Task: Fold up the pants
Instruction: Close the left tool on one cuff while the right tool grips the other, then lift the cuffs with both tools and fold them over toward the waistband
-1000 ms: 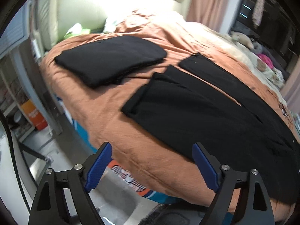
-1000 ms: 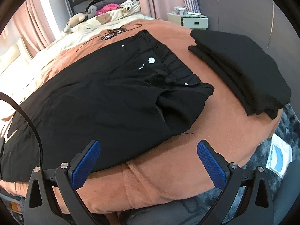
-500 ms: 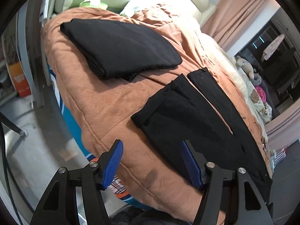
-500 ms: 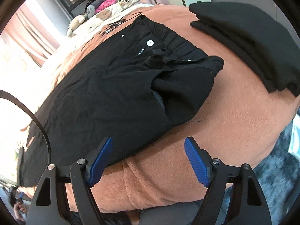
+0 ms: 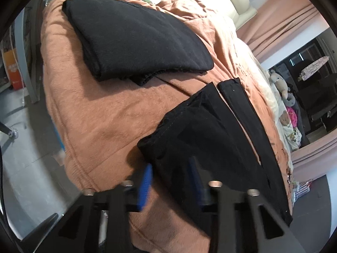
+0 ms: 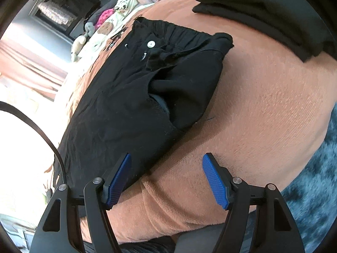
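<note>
Black pants lie spread on an orange bedspread. The left wrist view shows the leg ends [image 5: 200,130], one leg hem near and the other [image 5: 242,105] beyond it. My left gripper [image 5: 170,181] has its blue pads on either side of the near leg's edge, narrowed around the cloth. The right wrist view shows the waist [image 6: 168,48] with a white button [image 6: 150,44] and open fly. My right gripper [image 6: 166,179] is open just off the pants' near edge, its left pad [image 6: 118,179] touching the cloth.
A folded black garment [image 5: 134,40] lies on the bedspread [image 5: 105,116] beyond the leg ends; another folded stack [image 6: 263,10] lies past the waist. Soft toys [image 5: 280,84] and pillows sit farther back. A dark rug [image 6: 316,179] covers the floor at right.
Both grippers moved in toward the pants. The left one narrowed its jaws around the near leg hem. The right one narrowed a little and reached the pants' side edge.
</note>
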Motion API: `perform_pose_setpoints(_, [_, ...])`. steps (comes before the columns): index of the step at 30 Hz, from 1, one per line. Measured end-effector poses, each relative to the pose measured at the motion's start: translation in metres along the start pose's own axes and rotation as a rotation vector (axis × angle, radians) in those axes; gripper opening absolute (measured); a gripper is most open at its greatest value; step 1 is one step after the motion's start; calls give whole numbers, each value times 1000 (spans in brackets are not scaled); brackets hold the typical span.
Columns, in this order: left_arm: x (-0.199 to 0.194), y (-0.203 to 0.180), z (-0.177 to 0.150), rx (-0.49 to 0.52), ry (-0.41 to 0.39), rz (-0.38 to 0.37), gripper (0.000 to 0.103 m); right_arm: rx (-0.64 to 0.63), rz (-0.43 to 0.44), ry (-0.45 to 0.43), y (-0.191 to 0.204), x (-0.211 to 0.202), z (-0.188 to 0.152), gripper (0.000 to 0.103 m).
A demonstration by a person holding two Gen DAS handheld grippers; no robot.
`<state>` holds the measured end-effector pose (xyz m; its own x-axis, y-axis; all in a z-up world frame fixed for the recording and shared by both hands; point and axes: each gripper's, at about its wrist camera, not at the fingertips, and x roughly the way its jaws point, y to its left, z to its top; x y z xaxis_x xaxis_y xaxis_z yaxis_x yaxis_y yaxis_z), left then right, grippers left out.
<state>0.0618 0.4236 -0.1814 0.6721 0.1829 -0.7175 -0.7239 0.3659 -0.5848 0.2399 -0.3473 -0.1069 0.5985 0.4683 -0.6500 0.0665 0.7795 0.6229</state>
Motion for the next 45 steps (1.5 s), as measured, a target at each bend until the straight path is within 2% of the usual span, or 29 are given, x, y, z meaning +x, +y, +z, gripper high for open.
perform_pose_setpoints(2, [0, -1, 3, 4, -5, 0, 15, 18, 7, -9, 0, -2, 1, 69])
perform_pose_setpoints(8, [-6, -9, 9, 26, -32, 1, 9, 54, 16, -40, -7, -1, 3, 69])
perform_pose_setpoints(15, [-15, -22, 12, 49, -58, -2, 8, 74, 44, -68, -13, 6, 13, 69])
perform_pose_setpoints(17, [-16, -24, 12, 53, -60, -4, 8, 62, 52, -45, -14, 15, 15, 69])
perform_pose_setpoints(19, [-14, -25, 11, 62, -56, -4, 8, 42, 62, -31, -11, 20, 18, 65])
perform_pose_setpoints(26, [-2, -12, 3, 65, -19, 12, 12, -17, 89, 11, -7, 27, 27, 64])
perform_pose_setpoints(29, [7, -5, -3, 35, 3, 5, 17, -12, 106, 27, -8, 31, 30, 40])
perform_pose_setpoints(30, [9, -5, -4, 35, 3, 3, 17, -9, 109, 34, -8, 33, 33, 26])
perform_pose_setpoints(33, [6, -7, -3, 47, -13, 17, 12, 2, 125, 29, -6, 34, 40, 14])
perform_pose_setpoints(37, [-5, -14, 6, 56, -44, 5, 7, -1, 143, -4, 3, 26, 48, 8])
perform_pose_setpoints(45, [-24, -32, 28, 71, -84, -53, 5, -80, 213, -68, 34, 2, 67, 7])
